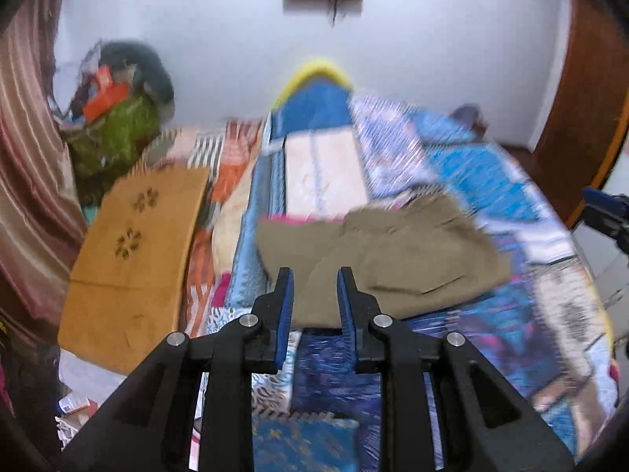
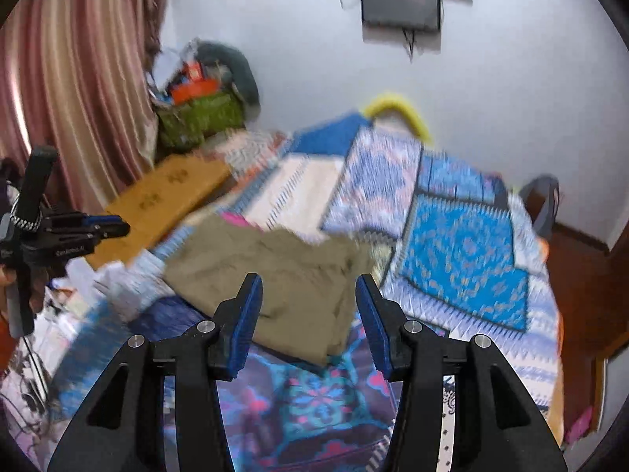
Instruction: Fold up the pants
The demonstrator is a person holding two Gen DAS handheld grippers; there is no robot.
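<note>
Both sets of jaws stood apart with nothing between them when I checked the feeds. On my left gripper (image 1: pixel 314 275) the blue pads (image 1: pixel 285 303) had only a narrow gap; on my right gripper (image 2: pixel 308 281) the pads (image 2: pixel 245 314) were spread noticeably wider. Neither touched cloth, and both hung clear above the bed, pointing down at it.

The olive-khaki pants (image 1: pixel 389 251) lay folded into a rough rectangle on the patterned blue bedspread (image 1: pixel 491 181), near the close edge of the bed, with a fold line visible across the top layer. From the right wrist view the same bundle sat just ahead of the fingertips, slightly left of centre, one corner hanging toward me.

To the left of the bed I saw a tan cardboard sheet (image 1: pixel 133 259) with flower-shaped cutouts, a green bag (image 1: pixel 118 137) heaped with clutter against the white wall, and a striped pink curtain (image 2: pixel 78 78). A dark box (image 2: pixel 401 4) was mounted high on the wall. Both views were smeared with motion blur, so finer detail escaped me.
</note>
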